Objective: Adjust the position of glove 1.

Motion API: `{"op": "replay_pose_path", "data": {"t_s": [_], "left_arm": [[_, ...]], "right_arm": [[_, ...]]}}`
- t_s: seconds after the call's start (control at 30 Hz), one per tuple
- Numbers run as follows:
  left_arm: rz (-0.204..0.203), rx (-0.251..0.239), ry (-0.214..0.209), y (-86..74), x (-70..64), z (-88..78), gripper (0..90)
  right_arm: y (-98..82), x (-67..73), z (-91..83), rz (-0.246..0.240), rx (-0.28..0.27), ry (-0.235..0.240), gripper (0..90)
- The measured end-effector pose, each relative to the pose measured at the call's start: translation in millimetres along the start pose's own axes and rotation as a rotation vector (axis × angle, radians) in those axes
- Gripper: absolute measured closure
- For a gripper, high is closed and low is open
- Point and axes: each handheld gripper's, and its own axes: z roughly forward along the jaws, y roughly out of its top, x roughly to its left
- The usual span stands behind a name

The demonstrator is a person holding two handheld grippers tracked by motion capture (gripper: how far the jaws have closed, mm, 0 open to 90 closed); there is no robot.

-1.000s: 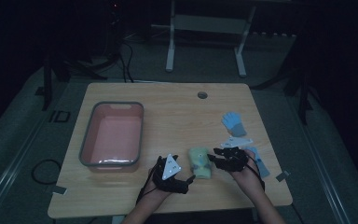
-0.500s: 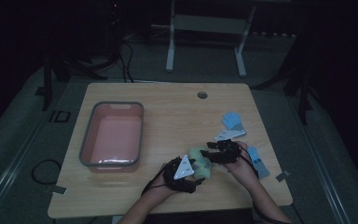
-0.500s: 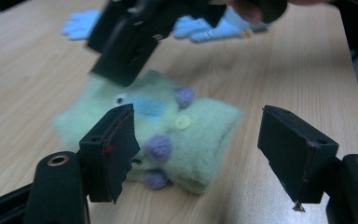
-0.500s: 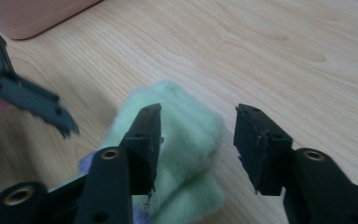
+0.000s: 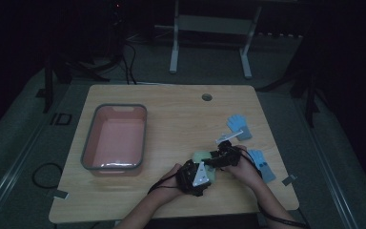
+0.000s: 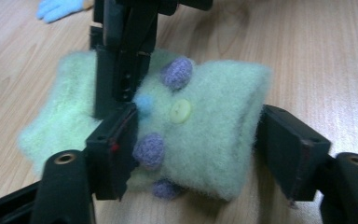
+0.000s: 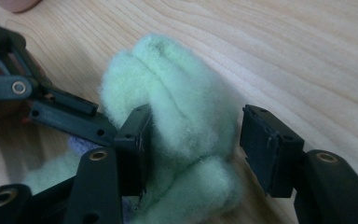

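While the left gripper (image 6: 191, 154) clamps the green felt bundle (image 6: 205, 126) at centre frame, the right gripper (image 7: 193, 149) straddles it with jaws just opening, one pad clear

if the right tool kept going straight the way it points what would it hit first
Most likely the fuzzy green knit piece, already between the right tool's jaws, which have just been opening. Beyond it stands the left tool; how far behind is hard to judge.
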Motion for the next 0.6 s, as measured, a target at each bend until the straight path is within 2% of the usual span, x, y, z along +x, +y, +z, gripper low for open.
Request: {"op": "replay_pose_path", "data": {"t_s": [0.07,0.13,0.23,0.27,0.37,0.43,0.5,0.6], "left_arm": [[0.008,0.005,0.016,-0.8,0.6,-0.8,38.9],[0.006,0.004,0.012,-0.8,1.8,-1.7,45.1],[-0.038,-0.009,-0.006,1.3,6.9,-5.7,60.6],[-0.038,-0.009,-0.006,1.3,6.9,-5.7,63.3],[-0.033,0.005,-0.005,6.1,8.6,-9.6,67.0],[-0.048,0.018,-0.019,9.2,13.2,-12.5,68.5],[-0.062,0.018,-0.025,11.6,18.5,-16.6,69.6],[-0.048,0.024,-0.022,17.7,26.5,-25.5,70.2]], "right_arm": [[-0.4,-1.2,1.3,0.034,0.006,0.038,52.9],[-0.5,-1.1,1.4,0.053,0.009,0.054,57.9],[-0.6,0.3,0.3,0.047,-0.005,0.060,64.5],[-0.6,0.3,0.3,0.047,-0.005,0.060,64.5],[1.4,3.9,-3.0,0.041,-0.006,0.045,67.7],[3.2,5.5,-3.6,0.042,-0.006,0.040,68.9],[5.8,8.3,-5.3,0.030,-0.023,0.029,69.9],[10.8,10.5,-11.0,0.040,-0.057,0.032,70.4]]}}
